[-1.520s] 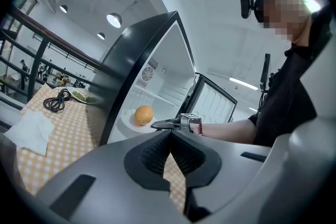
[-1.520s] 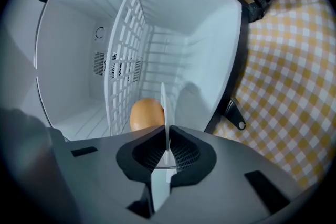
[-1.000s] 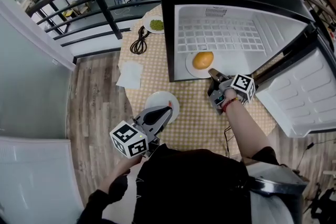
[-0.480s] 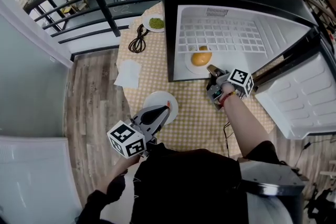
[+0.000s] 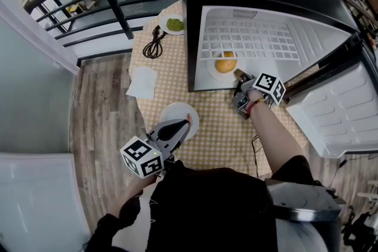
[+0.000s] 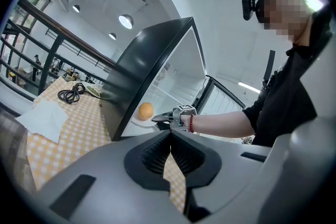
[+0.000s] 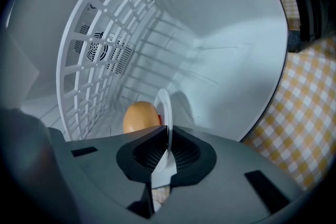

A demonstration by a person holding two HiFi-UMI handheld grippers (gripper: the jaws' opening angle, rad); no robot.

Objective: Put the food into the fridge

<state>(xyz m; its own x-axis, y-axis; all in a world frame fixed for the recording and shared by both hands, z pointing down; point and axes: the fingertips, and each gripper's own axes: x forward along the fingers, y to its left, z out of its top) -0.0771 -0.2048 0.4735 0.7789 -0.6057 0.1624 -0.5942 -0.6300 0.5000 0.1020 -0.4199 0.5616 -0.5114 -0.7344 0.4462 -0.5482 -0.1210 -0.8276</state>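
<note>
Grey left tool (image 5: pixel 186 122) close to body, jaws pressed together, empty, over tabletop (image 5: pixel 218 127) beside bare plate (image 5: pixel 170 110). Right arm stretched forward, right tool (image 5: pixel 238 75) pinching rim of white plate (image 5: pixel 211 69) just inside fridge (image 5: pixel 266 38). Round orange food (image 5: pixel 225 62) on it: probably light, may roll. Plate stiff, slick, breakable; hold rim, keep level.

The near rim of the white plate (image 7: pixel 164 105) is hidden between the jaws of the right gripper (image 7: pixel 168 136), whose body covers the lower part of the orange food (image 7: pixel 137 117). In the head view the fridge door (image 5: pixel 345 112) runs off the right edge. The green food (image 5: pixel 175 25) at the far edge of the table (image 5: pixel 218 127) is too small to identify.
</note>
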